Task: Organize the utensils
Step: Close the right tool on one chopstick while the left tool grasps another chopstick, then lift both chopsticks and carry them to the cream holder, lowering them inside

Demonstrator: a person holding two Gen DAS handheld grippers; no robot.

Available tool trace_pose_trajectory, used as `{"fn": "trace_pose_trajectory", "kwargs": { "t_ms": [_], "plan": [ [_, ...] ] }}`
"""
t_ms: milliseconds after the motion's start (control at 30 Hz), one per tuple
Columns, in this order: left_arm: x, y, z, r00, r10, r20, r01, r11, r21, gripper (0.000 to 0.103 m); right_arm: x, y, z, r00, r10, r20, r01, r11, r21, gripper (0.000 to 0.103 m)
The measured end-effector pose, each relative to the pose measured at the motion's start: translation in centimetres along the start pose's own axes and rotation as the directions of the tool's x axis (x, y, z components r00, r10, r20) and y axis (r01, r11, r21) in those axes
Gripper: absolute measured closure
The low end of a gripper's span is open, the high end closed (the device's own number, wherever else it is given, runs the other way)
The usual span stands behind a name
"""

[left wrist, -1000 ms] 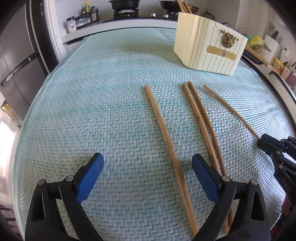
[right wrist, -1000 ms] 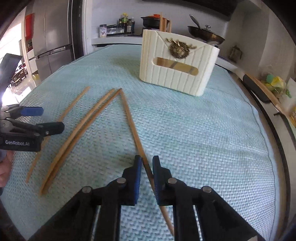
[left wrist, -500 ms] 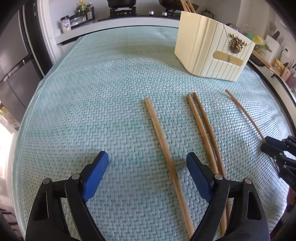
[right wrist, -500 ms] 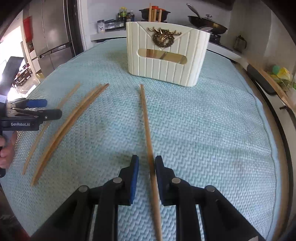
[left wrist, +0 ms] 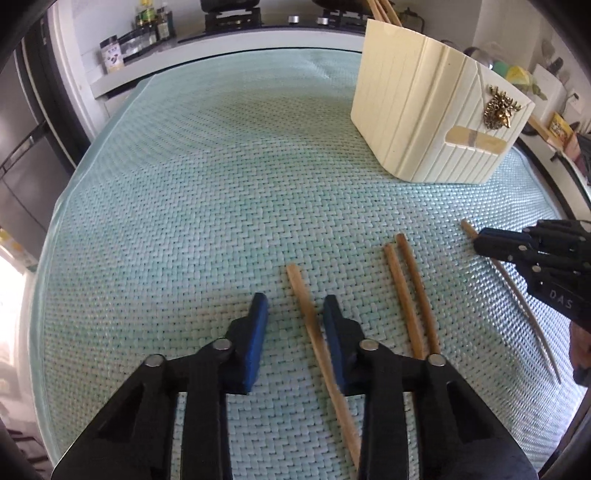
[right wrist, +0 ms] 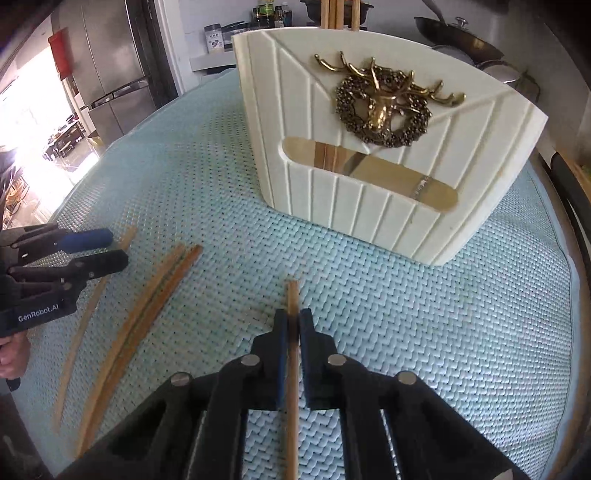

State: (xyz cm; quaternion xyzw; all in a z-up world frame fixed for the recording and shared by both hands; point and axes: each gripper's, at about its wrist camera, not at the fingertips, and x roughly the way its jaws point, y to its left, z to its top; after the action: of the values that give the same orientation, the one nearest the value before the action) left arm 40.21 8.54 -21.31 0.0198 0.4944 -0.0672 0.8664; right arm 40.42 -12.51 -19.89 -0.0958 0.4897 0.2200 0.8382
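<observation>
My left gripper (left wrist: 295, 308) is open, its fingers half closed around one wooden chopstick (left wrist: 314, 328) lying on the green mat; the chopstick rests near the right finger. Two more chopsticks (left wrist: 410, 295) lie side by side to its right. My right gripper (right wrist: 292, 325) is shut on a chopstick (right wrist: 293, 295), pointing it at the cream utensil holder (right wrist: 369, 166) with a gold stag emblem. That holder also shows in the left wrist view (left wrist: 424, 110), with several chopsticks standing in it. The right gripper appears there (left wrist: 491, 242) too.
A woven pale green mat (left wrist: 203, 184) covers the table. A stove counter with jars (left wrist: 147, 33) and pans lies beyond the far edge. A fridge (right wrist: 110, 74) stands to the left. The left gripper (right wrist: 99, 247) appears at the left edge of the right wrist view.
My left gripper moved forward and narrowed its fingers around the leftmost chopstick. My right gripper, holding its chopstick, moved closer to the utensil holder and slid up near the chopstick's tip.
</observation>
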Motion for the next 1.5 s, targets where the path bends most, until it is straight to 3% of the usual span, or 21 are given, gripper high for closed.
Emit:
{"fn": "trace_pose_trajectory", "kwargs": {
  "t_ms": [33, 133, 233, 400, 567, 767, 900, 1000, 1067, 1133, 1500],
  "plan": [
    [0.0, -0.1, 0.0, 1.000, -0.009, 0.001, 0.009, 1.000, -0.002, 0.093, 0.1, -0.1, 0.2, 1.000, 0.009, 0.003, -0.009, 1.000, 0.008, 0.097],
    [-0.1, -0.2, -0.1, 1.000, -0.018, 0.020, 0.019, 1.000, -0.024, 0.098, 0.2, -0.6, 0.5, 0.999, 0.038, 0.020, -0.039, 0.998, 0.041, 0.097],
    [-0.6, 0.1, -0.2, 0.999, -0.029, 0.029, 0.030, 0.999, -0.045, 0.099, -1.4, -1.8, 0.3, 0.995, 0.076, 0.070, -0.082, 0.993, 0.087, 0.097],
    [-5.9, -0.2, 0.0, 0.989, -0.044, 0.140, 0.052, 0.997, -0.053, 0.099, -7.3, -2.1, 0.1, 0.972, 0.125, 0.201, -0.148, 0.984, 0.103, 0.097],
    [-13.6, -1.1, 0.6, 0.955, -0.101, 0.280, 0.113, 0.993, -0.026, 0.099, -14.9, -1.1, -0.9, 0.918, 0.173, 0.356, -0.212, 0.974, 0.075, 0.097],
    [-20.5, -1.7, 0.1, 0.899, -0.165, 0.405, 0.182, 0.983, -0.003, 0.099, -22.0, 0.3, -3.1, 0.850, 0.160, 0.503, -0.199, 0.980, 0.024, 0.097],
    [-22.6, -2.2, 0.0, 0.868, -0.200, 0.454, 0.217, 0.976, 0.015, 0.099, -25.3, 1.4, -4.7, 0.798, 0.110, 0.592, -0.142, 0.990, 0.008, 0.097],
    [-23.7, -2.9, 0.0, 0.850, -0.221, 0.478, 0.236, 0.971, 0.031, 0.099, -26.9, 2.0, -5.4, 0.748, 0.072, 0.660, -0.095, 0.996, -0.001, 0.097],
    [-24.1, -3.1, 0.2, 0.841, -0.229, 0.489, 0.242, 0.969, 0.038, 0.099, -27.3, 1.9, -5.6, 0.717, 0.065, 0.694, -0.092, 0.996, 0.002, 0.097],
    [-24.3, -3.3, 0.5, 0.837, -0.237, 0.494, 0.250, 0.968, 0.041, 0.099, -27.8, 1.6, -5.6, 0.701, 0.064, 0.711, -0.100, 0.995, 0.009, 0.097],
    [-22.6, -3.2, 2.1, 0.848, -0.259, 0.462, 0.290, 0.957, 0.004, 0.099, -27.2, 0.6, -5.3, 0.726, 0.051, 0.686, -0.100, 0.994, 0.033, 0.097]
  ]
}}
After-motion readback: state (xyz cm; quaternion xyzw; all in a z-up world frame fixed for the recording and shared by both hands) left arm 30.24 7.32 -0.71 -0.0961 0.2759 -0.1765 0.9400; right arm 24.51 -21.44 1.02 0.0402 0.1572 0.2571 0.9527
